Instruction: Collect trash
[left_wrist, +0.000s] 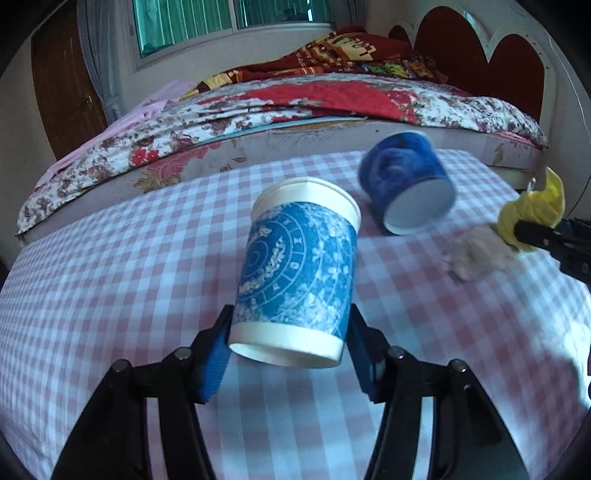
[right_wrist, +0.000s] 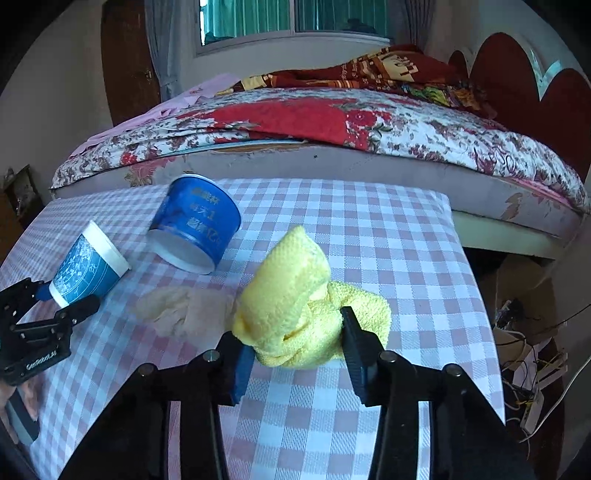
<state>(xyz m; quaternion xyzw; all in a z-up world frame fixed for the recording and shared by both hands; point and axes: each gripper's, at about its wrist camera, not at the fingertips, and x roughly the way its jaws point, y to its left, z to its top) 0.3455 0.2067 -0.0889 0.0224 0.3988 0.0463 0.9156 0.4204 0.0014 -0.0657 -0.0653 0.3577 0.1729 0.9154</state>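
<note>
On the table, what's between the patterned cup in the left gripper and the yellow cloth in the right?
A crumpled beige tissue wad on the checkered tablecloth, clearest in the right wrist view.

A pink-and-white checked tablecloth (right_wrist: 369, 229) covers the table beside a bed with a floral quilt (right_wrist: 424, 136), a red scalloped headboard (left_wrist: 480, 55), a green-curtained window (left_wrist: 207, 22) and a brown wooden door (left_wrist: 62, 85).

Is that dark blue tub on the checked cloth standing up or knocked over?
Knocked over: the dark blue paper tub lies on its side on the checked tablecloth, its white base facing the camera.
</note>
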